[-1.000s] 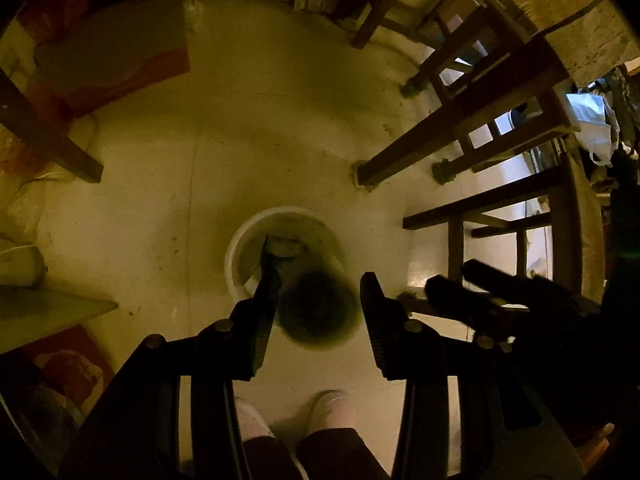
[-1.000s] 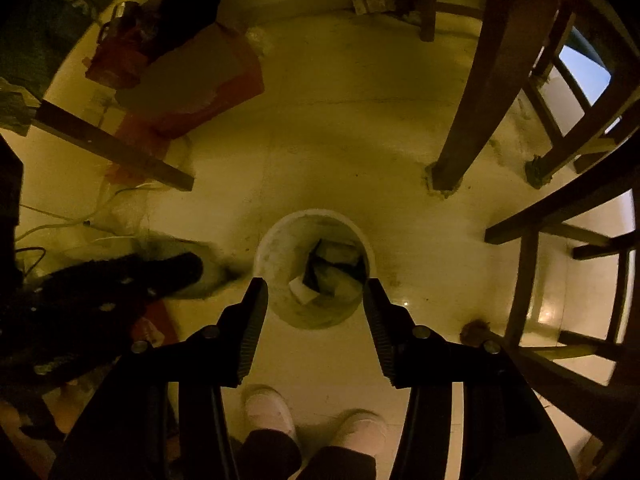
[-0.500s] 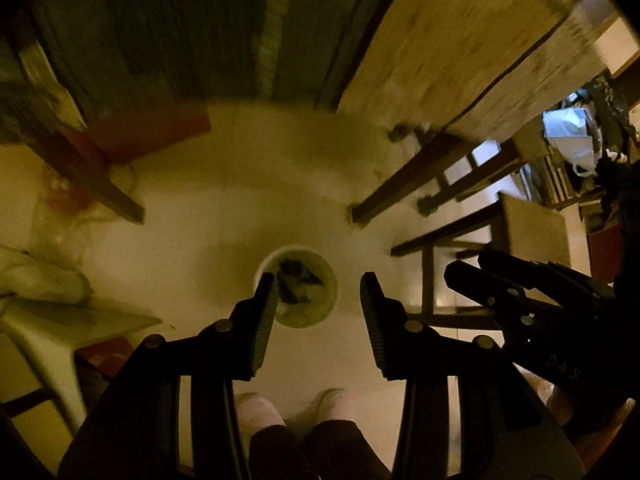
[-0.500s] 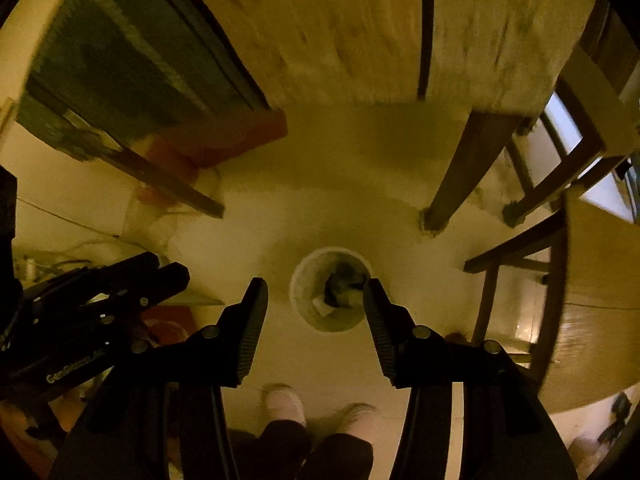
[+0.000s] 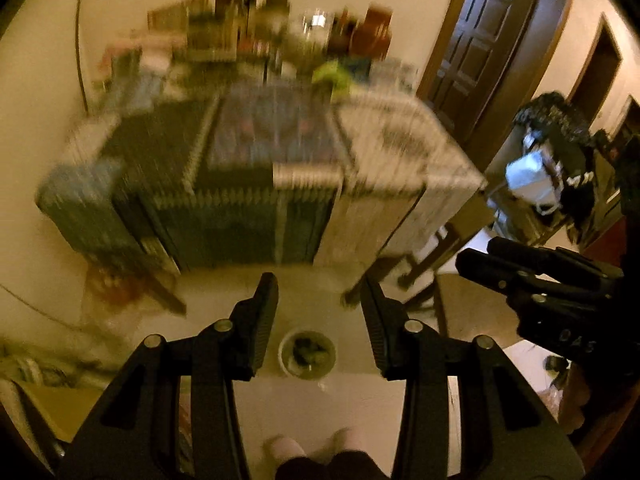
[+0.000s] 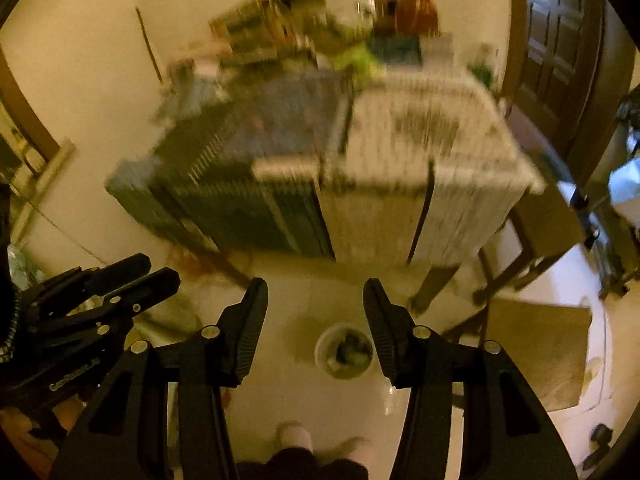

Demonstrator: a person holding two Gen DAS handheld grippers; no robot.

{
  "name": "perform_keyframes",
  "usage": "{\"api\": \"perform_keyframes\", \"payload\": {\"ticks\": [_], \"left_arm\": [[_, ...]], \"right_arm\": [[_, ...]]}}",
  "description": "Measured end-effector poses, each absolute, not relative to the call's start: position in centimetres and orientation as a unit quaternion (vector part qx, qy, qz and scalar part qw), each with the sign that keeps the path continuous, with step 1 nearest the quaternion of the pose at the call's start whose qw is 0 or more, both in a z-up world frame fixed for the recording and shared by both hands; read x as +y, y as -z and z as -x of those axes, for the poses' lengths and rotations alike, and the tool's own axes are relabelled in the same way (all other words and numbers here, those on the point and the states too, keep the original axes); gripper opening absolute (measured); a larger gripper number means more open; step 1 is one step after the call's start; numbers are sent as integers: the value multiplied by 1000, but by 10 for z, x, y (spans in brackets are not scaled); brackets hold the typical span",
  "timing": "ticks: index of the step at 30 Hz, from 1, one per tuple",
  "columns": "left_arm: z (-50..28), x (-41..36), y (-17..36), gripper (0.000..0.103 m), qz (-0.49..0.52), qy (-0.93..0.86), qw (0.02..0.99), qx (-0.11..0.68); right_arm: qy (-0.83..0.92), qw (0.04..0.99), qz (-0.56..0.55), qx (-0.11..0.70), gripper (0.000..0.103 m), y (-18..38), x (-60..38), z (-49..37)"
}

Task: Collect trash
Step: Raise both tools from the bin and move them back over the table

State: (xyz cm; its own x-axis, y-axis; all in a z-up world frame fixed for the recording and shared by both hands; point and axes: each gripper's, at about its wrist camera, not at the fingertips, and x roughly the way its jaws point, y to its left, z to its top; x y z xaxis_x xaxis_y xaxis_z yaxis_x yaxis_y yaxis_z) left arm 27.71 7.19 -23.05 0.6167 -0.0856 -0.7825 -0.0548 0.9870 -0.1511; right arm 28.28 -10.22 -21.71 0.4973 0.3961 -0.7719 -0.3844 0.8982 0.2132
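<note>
A small white trash bin (image 5: pixel 307 354) stands on the floor far below, with dark and pale scraps inside; it also shows in the right wrist view (image 6: pixel 345 351). My left gripper (image 5: pixel 319 312) is open and empty, high above the bin. My right gripper (image 6: pixel 315 312) is open and empty too, at about the same height. Each gripper shows in the other's view: the right one at the right edge (image 5: pixel 532 276), the left one at the left edge (image 6: pixel 100 284). The table top is blurred, so I cannot make out any trash on it.
A table (image 5: pixel 264 184) covered with dark and pale cloths stands ahead, its far end crowded with blurred bottles and jars (image 5: pixel 276 20). A wooden chair (image 6: pixel 536 344) stands right of the bin. A dark wooden door (image 5: pixel 480 40) is at the back right. The person's feet (image 5: pixel 316 448) are below.
Both grippers have risen from just above the bin to table height and tilted up. The bin now looks small and far below, and the table top has come into view.
</note>
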Motion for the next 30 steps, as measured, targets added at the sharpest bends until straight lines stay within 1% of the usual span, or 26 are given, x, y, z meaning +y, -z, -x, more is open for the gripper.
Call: {"api": "perform_keyframes", "payload": {"ticks": [3,7,8,9,12,14,15,16,17,18,19,20,21,22,30], "left_arm": [[-267,70,181,42,74,18,914,397],[-243,70,117,46,54,24,940,335],[-235,70,100,48,48,24,947,317],[-232,70,90,51,46,22,951,305],[-218,76,57,57,45,23,963,266],[-209,80,39,58,44,25,968,245],[-205,83,31,60,43,27,971,234],[-203,86,26,62,41,28,973,227],[-200,88,19,68,40,27,975,216],[-197,90,14,73,40,25,978,205],[-194,93,9,75,41,20,980,193],[-193,94,6,81,40,17,982,185],[-192,96,3,86,40,15,983,180],[-193,97,1,88,40,13,984,174],[-225,97,3,97,32,-1,985,170]], "right_arm": [[-216,891,-15,400,46,166,-104,-265],[-205,917,-12,342,46,110,-108,-244],[-200,924,-9,325,48,96,-107,-240],[-195,932,-6,305,52,82,-107,-232],[-179,948,2,264,54,55,-108,-220],[-168,955,3,243,57,41,-107,-211],[-164,958,1,235,64,37,-107,-208],[-160,961,-3,224,68,32,-108,-204],[-156,965,-8,211,78,28,-110,-199],[-148,969,-13,196,85,25,-111,-195],[-142,972,-17,185,87,22,-113,-192],[-134,975,-20,174,89,20,-113,-190],[-129,977,-20,170,89,19,-113,-191],[-124,978,-21,168,89,18,-115,-191],[-101,980,-14,171,89,20,-117,-235]]}}
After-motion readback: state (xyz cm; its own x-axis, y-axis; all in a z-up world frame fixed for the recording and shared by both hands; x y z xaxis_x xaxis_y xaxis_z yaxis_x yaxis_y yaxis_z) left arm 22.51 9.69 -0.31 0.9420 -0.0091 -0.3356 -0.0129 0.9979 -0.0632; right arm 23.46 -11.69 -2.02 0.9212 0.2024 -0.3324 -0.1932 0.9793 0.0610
